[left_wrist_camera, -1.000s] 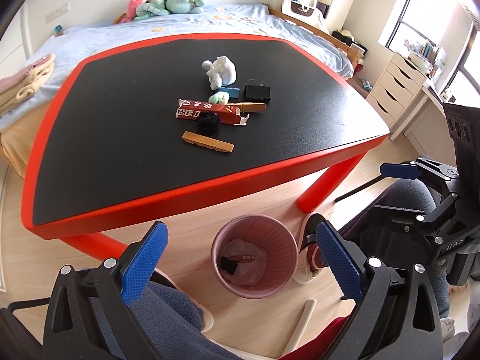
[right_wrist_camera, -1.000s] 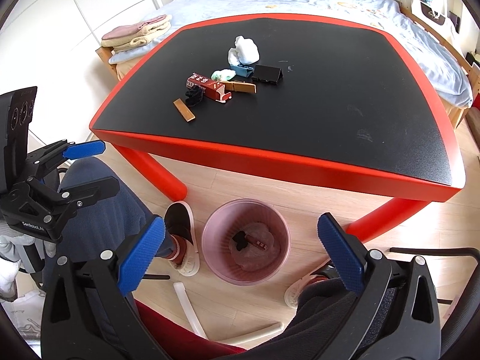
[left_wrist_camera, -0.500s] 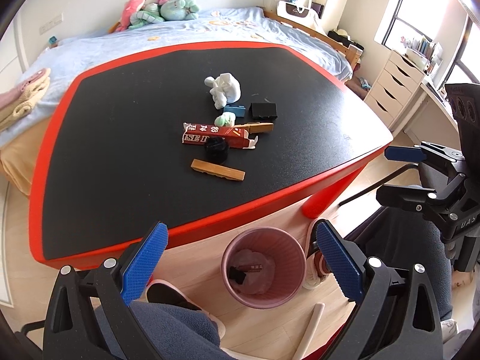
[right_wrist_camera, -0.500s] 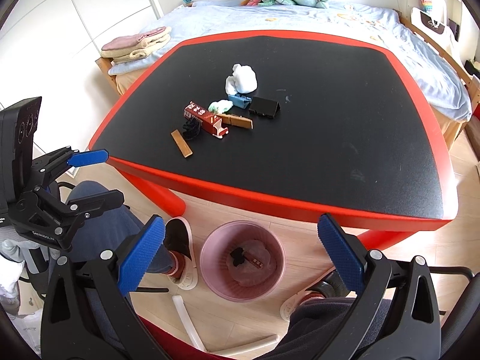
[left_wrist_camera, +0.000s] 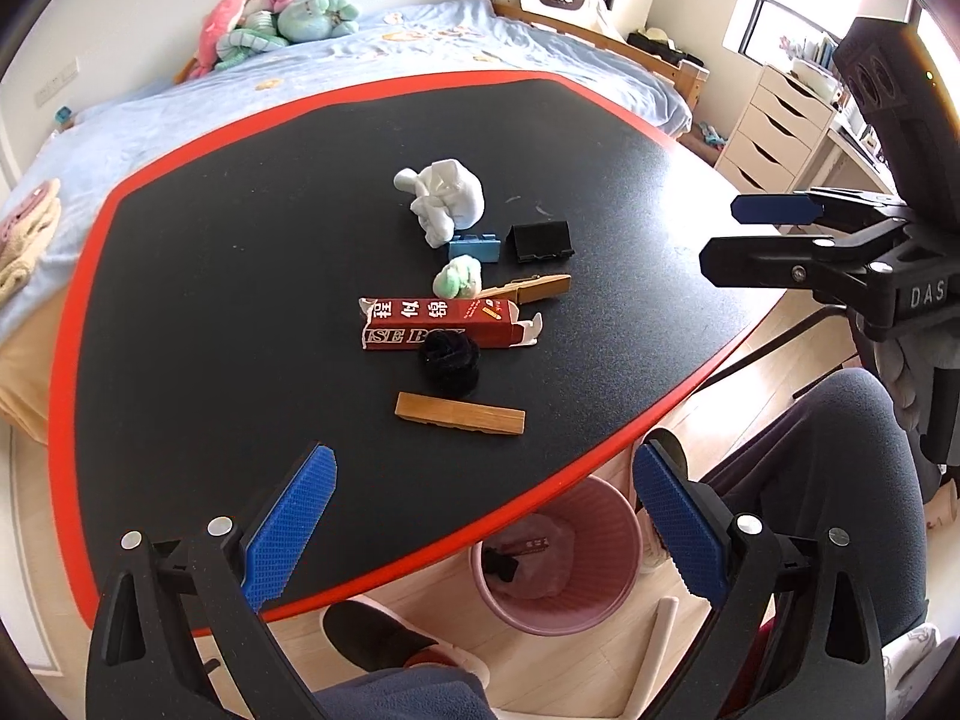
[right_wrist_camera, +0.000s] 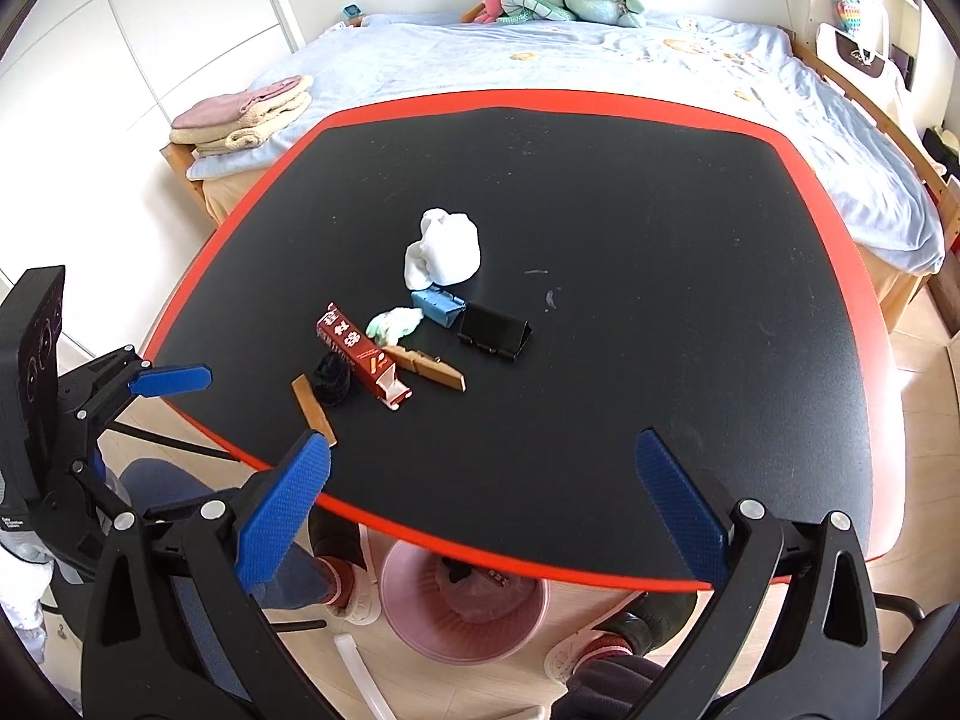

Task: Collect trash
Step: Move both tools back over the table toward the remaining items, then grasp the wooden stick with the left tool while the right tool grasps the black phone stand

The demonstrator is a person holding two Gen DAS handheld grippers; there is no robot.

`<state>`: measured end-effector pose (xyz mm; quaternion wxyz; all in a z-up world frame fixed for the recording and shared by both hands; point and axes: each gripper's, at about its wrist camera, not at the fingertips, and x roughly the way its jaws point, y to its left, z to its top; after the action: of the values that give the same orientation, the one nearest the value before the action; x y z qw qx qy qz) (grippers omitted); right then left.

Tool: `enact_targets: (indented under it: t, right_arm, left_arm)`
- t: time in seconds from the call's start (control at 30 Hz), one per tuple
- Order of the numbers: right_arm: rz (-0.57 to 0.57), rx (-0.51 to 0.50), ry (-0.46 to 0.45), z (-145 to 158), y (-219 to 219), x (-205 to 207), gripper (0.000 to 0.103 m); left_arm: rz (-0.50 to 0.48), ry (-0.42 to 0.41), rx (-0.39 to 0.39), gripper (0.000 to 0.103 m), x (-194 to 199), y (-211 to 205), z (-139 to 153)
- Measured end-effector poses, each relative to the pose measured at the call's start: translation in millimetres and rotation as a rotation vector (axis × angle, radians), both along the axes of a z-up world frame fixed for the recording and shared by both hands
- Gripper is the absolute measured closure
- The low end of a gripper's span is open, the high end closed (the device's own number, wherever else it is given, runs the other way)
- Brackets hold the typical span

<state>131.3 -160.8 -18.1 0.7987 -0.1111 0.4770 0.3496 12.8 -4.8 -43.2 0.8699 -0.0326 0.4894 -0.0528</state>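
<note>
A cluster of items lies mid-table: a white crumpled tissue (left_wrist_camera: 447, 198) (right_wrist_camera: 444, 255), a small green-white wad (left_wrist_camera: 458, 277) (right_wrist_camera: 393, 324), a red carton (left_wrist_camera: 441, 324) (right_wrist_camera: 357, 354), a black fuzzy lump (left_wrist_camera: 449, 363) (right_wrist_camera: 332, 382), a flat wooden strip (left_wrist_camera: 459, 413) (right_wrist_camera: 312, 411), a wooden clothespin (left_wrist_camera: 528, 289) (right_wrist_camera: 426, 367), a blue block (left_wrist_camera: 474, 248) (right_wrist_camera: 438, 306) and a black clip (left_wrist_camera: 540, 242) (right_wrist_camera: 493, 333). A pink bin (left_wrist_camera: 558, 558) (right_wrist_camera: 465, 612) stands on the floor under the table's near edge, holding trash. My left gripper (left_wrist_camera: 483, 525) and right gripper (right_wrist_camera: 480, 507) are open and empty above that near edge.
The black table has a red rim (left_wrist_camera: 60, 396) (right_wrist_camera: 828, 180). A bed (right_wrist_camera: 600, 60) with plush toys lies behind it. A white drawer unit (left_wrist_camera: 774, 132) stands at the right. The person's legs and shoes are beside the bin.
Both grippers have risen and moved forward over the table's near edge. The bin has slid toward the bottom of both views, partly under the table. Both stay open.
</note>
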Motion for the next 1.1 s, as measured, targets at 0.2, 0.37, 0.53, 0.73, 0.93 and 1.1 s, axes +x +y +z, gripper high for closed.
enact_targets:
  t: [0.2,0.37,0.53,0.73,0.93,1.1]
  right_arm:
    - [-0.026,-0.029,0.023,-14.7,16.6,23.6,0.003]
    - [-0.037,-0.041,0.038,-24.9,22.4,34.3,0.003]
    - [-0.05,-0.055,0.052,-34.6,26.6,43.0,0.003]
    - [-0.055,-0.064,0.059,-45.0,33.3,49.7,0.003]
    - [-0.07,-0.068,0.059,-52.2,42.4,56.0,0.003]
    - [-0.079,-0.074,0.062,-60.3,51.9,60.8,0.003]
  left_arm:
    - [-0.038,0.032,-0.004,0.008,18.5,2.0,-10.8]
    - [-0.055,0.056,0.003,0.008,31.3,2.8,-22.2]
    - [-0.037,0.069,0.015,0.008,37.2,3.8,-31.7]
    - [-0.035,0.071,0.028,0.008,39.4,3.0,-39.0]
    - [-0.029,0.061,0.038,0.008,39.1,4.1,-41.0]
    - [-0.022,0.054,0.054,0.01,36.3,4.9,-42.5]
